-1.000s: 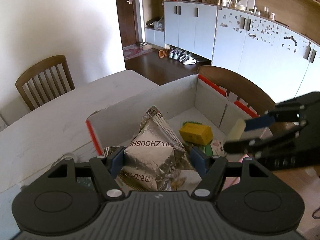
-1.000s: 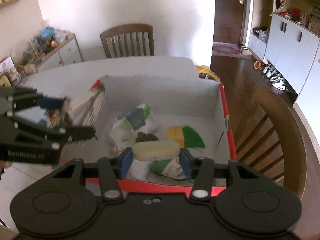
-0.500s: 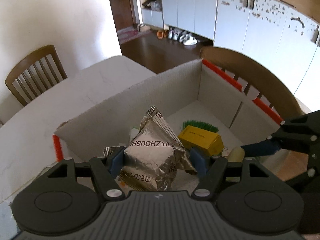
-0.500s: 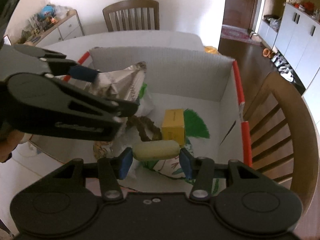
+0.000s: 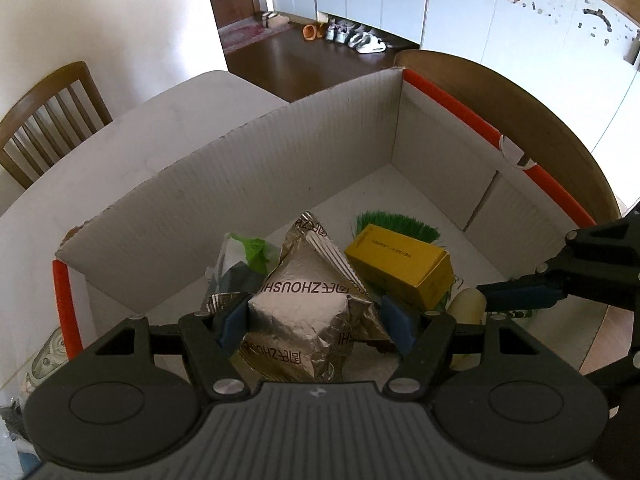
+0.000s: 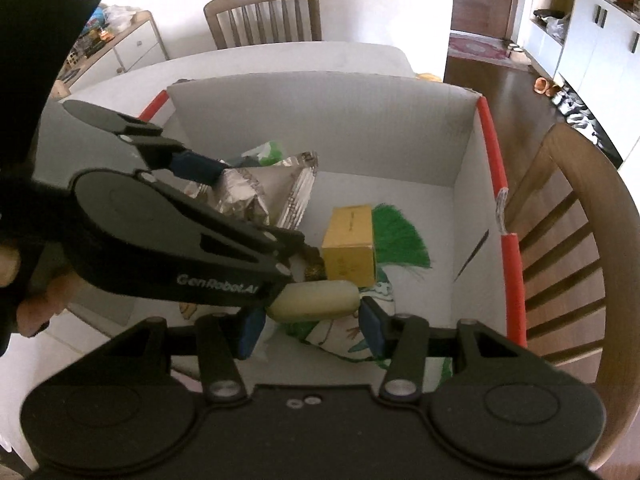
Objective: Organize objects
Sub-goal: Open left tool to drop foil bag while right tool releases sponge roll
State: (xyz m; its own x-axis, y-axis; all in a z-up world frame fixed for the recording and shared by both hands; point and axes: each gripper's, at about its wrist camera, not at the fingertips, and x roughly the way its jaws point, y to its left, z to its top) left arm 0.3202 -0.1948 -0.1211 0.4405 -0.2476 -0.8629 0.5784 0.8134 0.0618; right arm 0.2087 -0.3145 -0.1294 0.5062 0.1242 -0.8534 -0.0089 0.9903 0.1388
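A white cardboard box (image 5: 280, 160) with red edges stands on the white table. My left gripper (image 5: 316, 324) is shut on a silver foil snack bag (image 5: 304, 304) and hangs over the box's near left part. The right wrist view shows that gripper (image 6: 248, 200) and the foil bag (image 6: 276, 188) from the side. My right gripper (image 6: 312, 326) is shut on a pale cream cylinder (image 6: 316, 300) above the box's near edge; the cylinder (image 5: 468, 304) also shows beside the left gripper. A yellow carton (image 6: 348, 240), a green tassel (image 6: 400, 240) and a green-and-white packet (image 5: 244, 252) lie inside.
A printed cloth bag (image 6: 360, 336) lies on the box floor under the right gripper. Wooden chairs stand at the table's far end (image 6: 264, 12) and right beside the box (image 6: 580, 240). A person's hand (image 6: 36, 304) holds the left gripper. White cabinets (image 5: 520, 40) line the far wall.
Both grippers have sunk and moved forward over the box with their loads. The left gripper with the foil bag now sits close to the right gripper's cylinder.
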